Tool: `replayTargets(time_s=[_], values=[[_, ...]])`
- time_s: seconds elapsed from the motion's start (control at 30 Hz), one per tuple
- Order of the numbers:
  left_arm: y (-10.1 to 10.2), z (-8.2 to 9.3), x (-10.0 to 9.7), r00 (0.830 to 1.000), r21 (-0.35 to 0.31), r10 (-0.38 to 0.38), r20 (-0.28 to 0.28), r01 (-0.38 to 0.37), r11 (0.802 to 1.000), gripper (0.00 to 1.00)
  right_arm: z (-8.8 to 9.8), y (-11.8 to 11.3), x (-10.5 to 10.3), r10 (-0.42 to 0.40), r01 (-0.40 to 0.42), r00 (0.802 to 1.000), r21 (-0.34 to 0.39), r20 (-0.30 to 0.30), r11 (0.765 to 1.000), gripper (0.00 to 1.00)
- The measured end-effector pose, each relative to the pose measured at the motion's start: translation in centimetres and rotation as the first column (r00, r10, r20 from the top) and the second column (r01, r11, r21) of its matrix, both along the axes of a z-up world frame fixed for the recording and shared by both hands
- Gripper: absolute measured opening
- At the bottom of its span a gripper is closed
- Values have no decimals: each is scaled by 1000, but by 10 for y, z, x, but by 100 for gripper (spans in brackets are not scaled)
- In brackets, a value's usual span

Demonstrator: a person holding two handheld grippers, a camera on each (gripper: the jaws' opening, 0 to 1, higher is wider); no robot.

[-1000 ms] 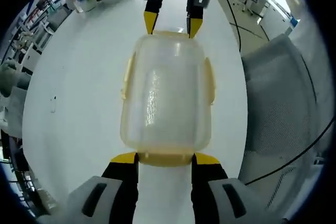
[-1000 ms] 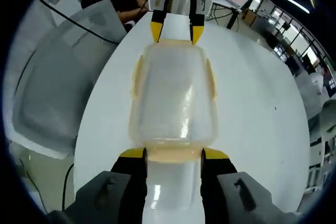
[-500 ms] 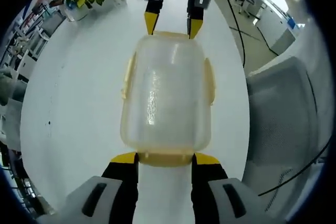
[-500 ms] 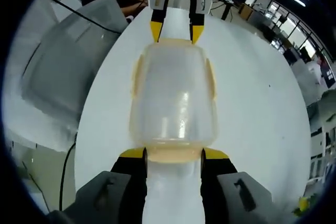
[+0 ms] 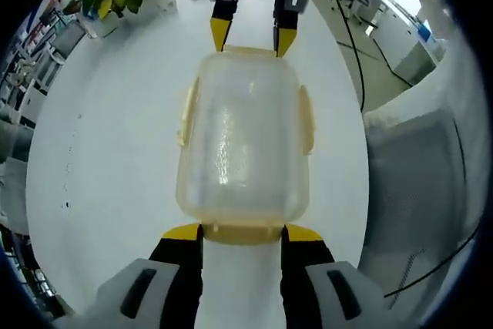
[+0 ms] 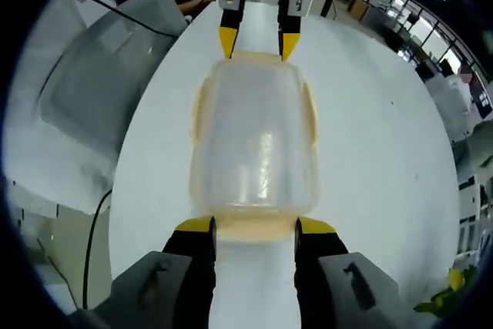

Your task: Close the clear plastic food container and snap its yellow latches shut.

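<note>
On the white bench (image 5: 108, 152), the clear box (image 5: 245, 140) is caught end to end between the two tongs, so each should press its end latch squarely inward without tipping the box. The box looks lidded, its pale yellow side latches (image 5: 306, 119) lying flat. The left tongs (image 5: 242, 230) and right tongs (image 6: 254, 225) both stand apart, their yellow tips straddling the near end latch in each view.

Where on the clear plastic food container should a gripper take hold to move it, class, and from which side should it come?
Judging by its shape, the short ends are best. The container is long and rounded, with yellow latches on both long sides, so those stay free. The left gripper meets the near end flap and the right gripper the far one, each coming in along the container's length.
</note>
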State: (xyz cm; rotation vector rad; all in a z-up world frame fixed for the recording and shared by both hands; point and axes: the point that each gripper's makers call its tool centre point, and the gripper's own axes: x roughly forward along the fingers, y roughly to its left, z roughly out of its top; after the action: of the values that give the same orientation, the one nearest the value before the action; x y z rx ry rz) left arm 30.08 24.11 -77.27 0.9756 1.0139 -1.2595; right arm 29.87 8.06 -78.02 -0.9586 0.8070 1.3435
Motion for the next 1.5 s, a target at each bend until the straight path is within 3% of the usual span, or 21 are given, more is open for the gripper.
replayTargets(time_s=[0.53,1.5], values=[[-17,-9,2,1000,3,-14,-15,14,1000,33,-6,-18,2,-11,10,1000,-27,-20,1000,36],[-14,-17,4,999,63,-32,-38,35,997,33,-13,-18,5,-24,20,998,-72,-50,997,36]])
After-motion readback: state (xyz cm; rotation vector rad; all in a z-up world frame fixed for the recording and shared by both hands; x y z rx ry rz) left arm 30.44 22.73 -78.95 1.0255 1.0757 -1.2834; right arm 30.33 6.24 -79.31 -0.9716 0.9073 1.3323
